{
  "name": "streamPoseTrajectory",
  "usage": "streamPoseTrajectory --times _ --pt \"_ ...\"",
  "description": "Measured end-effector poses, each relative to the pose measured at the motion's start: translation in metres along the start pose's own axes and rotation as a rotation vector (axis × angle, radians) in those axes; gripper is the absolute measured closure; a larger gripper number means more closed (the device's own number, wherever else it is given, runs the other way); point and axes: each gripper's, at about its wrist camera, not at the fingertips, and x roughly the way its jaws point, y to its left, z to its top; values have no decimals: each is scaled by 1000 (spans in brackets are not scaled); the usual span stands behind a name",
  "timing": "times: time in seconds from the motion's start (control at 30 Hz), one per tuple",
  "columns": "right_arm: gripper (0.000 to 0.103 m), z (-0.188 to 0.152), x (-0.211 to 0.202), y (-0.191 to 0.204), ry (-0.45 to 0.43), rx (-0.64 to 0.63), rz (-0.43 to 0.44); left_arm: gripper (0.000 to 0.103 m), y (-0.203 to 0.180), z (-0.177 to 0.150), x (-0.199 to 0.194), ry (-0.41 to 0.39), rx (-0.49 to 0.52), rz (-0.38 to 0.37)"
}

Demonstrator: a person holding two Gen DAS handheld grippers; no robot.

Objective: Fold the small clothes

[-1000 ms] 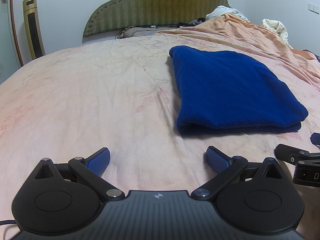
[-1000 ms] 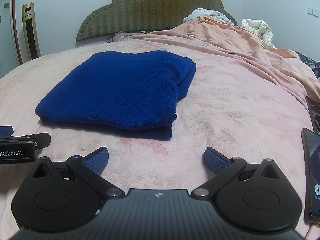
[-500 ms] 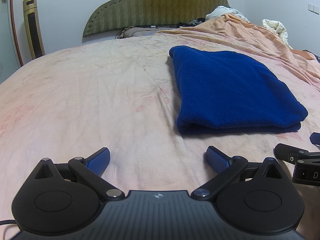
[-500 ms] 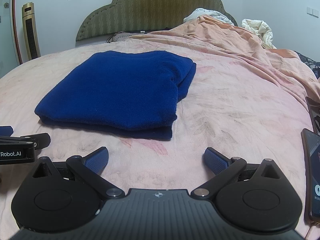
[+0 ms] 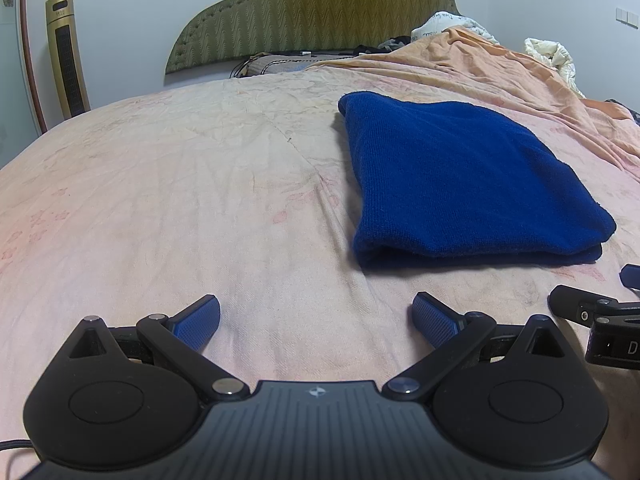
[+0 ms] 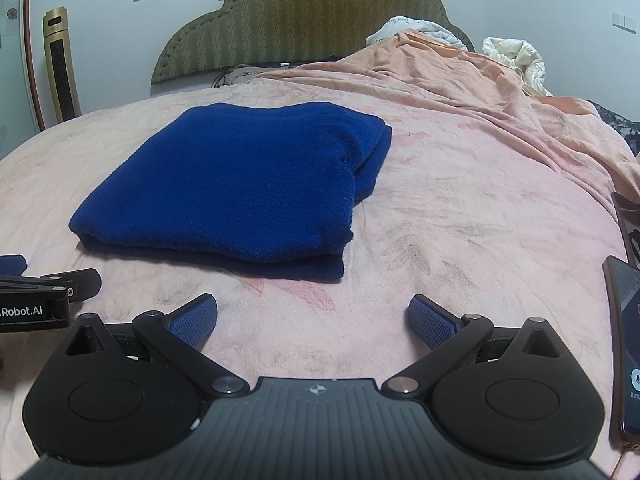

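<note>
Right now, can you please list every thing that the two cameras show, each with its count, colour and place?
Folded garment: one, dark blue, lying flat on the bed ahead of both grippers.
Bed sheet: one, pale pink, covering the bed.
Blanket: one, peach, bunched at far right.
Headboard: one, olive green, against the wall.
Tower appliance: one, gold, far left by the wall.
Phone: one, dark, on the bed at the right edge.
Left gripper: black with blue pads, open, empty.
Right gripper: same, open, empty.

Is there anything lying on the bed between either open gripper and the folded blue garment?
Nothing visible. Only bare pink bedsheet lies between the right gripper and the blue garment, and likewise ahead of the left gripper.
</note>
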Motion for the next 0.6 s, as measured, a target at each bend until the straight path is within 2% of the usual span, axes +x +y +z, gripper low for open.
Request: streamPoseTrajectory --times 0.6 --pt "0 0 0 -2 -1 2 2 0 0 0 0 0 0 0"
